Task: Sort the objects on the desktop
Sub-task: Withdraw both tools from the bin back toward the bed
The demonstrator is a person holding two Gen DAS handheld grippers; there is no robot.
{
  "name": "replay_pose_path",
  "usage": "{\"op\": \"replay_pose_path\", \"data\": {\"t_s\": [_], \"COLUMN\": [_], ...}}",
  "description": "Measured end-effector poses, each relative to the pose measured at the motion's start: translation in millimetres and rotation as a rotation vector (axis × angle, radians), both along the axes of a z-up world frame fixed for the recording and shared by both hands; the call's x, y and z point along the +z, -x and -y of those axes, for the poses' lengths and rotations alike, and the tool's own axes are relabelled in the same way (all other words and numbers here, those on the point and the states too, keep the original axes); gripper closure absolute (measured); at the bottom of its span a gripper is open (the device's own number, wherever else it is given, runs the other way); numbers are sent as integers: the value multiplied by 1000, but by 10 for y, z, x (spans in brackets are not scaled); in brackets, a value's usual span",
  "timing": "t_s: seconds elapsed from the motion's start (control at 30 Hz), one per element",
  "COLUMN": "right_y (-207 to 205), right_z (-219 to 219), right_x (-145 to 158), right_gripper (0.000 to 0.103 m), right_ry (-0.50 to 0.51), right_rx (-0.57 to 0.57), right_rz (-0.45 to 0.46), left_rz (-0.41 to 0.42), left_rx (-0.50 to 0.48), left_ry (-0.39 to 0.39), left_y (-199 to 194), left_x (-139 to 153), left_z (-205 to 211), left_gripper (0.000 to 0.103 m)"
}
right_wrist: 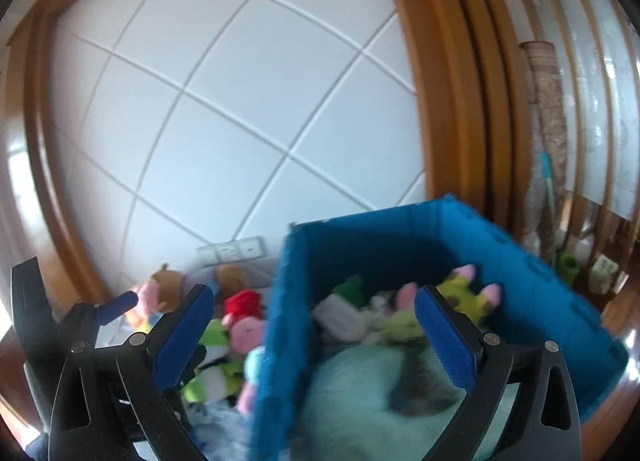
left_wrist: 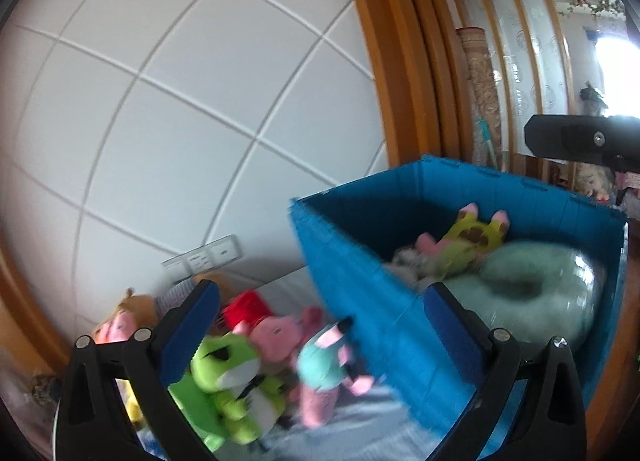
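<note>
Both claws, left (left_wrist: 320, 317) and right (right_wrist: 314, 321), gape empty; the frog plush (left_wrist: 228, 377) beside the bin (left_wrist: 348, 261) looks soft and light, so pinch its body.

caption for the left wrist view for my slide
Open left gripper above plush toys beside a blue bin holding a mint cushion.

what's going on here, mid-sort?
A person holds two grippers over a pile of plush toys beside a blue bin. Both the left gripper and the right gripper are open and hold nothing. The bin already has a yellow-green plush and a pale green ring cushion in it. A green frog plush, a pink plush and a teal-and-pink plush lie outside, left of the bin. Both views are motion-blurred.
</note>
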State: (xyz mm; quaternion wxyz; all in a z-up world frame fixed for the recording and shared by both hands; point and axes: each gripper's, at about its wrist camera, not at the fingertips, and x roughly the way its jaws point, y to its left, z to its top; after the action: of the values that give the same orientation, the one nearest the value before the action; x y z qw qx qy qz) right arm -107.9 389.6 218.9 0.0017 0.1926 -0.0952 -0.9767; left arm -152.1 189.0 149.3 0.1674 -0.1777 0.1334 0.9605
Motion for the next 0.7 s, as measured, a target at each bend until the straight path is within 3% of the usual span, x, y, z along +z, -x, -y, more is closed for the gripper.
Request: {"op": "replay_pose_path", "data": {"t_s": [0.23, 0.4, 0.7], "right_y": [-321, -608, -979], "right_z": [870, 1467, 1596], "right_x": [-123, -296, -519], "right_gripper": [1, 1, 1], "right_ry": [-10, -63, -71], "right_rx": [108, 157, 185], "right_rz": [-8, -60, -52], "left_rz": [6, -3, -19], "left_rx": [127, 186, 291], "left_ry": [-61, -93, -150], "left_y": [-528, -755, -1163], "left_x": [-60, -108, -194], "left_z": [864, 977, 1181], "left_gripper": [0, 0, 0]}}
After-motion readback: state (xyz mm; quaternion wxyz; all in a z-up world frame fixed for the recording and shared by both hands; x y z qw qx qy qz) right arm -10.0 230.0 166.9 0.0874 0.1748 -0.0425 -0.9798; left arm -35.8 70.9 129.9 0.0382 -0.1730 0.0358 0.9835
